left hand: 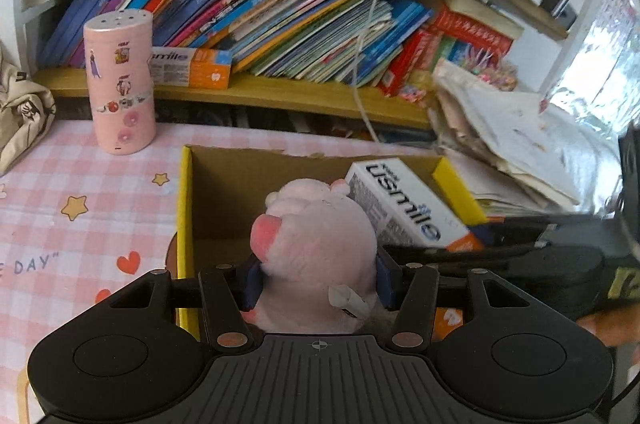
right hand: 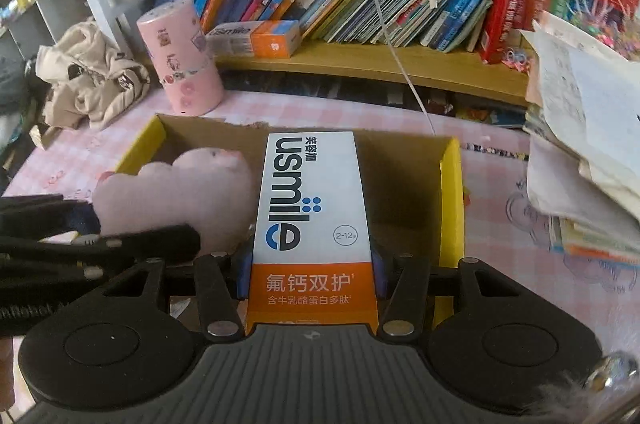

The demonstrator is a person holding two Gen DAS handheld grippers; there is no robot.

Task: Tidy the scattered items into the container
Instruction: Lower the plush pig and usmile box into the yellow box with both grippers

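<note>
while both loads hang over the cardboard box (left hand: 224, 184), left gripper (left hand: 316, 280) clamps the pink plush toy (left hand: 320, 244): soft, light, squashes at its middle. right gripper (right hand: 310, 276) pinches the usmile toothpaste carton (right hand: 312, 208): stiff, light, crushable; grip its long sides.

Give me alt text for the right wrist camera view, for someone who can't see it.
The right tongs grip a white and orange toothpaste box over an open cardboard box on a pink checked tablecloth. To its left, a pink plush toy hangs in the left tongs. Behind is a bookshelf.
</note>
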